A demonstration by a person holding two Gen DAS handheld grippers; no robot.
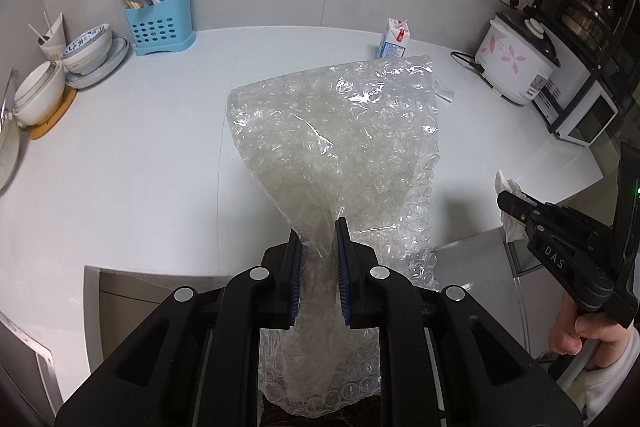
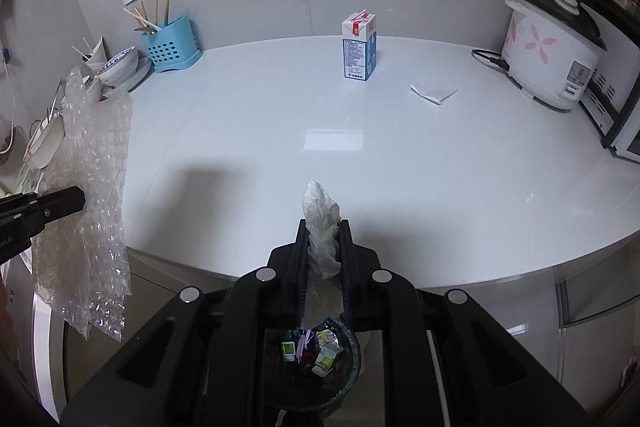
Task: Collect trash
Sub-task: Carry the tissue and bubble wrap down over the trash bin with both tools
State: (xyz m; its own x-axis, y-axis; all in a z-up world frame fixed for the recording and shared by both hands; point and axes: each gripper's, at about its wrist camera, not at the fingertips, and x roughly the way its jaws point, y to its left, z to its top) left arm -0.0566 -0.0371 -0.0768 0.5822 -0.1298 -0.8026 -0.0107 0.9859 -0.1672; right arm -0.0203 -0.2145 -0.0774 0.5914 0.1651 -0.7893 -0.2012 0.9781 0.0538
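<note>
A sheet of bubble wrap is pinched between the fingers of the left gripper, which are closed on its gathered lower part; the sheet is held up off the white worktop and hangs down below the gripper. A crumpled white tissue is clamped between the nearly closed fingers of the right gripper, above the near edge of the worktop. Beneath that gripper a bin lined with a dark bag is seen, with small cartons and wrappers inside. On the worktop a milk carton stands upright toward the back wall, and a flat scrap of white paper lies between it and the rice cooker. A blue utensil holder and stacked bowls are set at the left.
</note>
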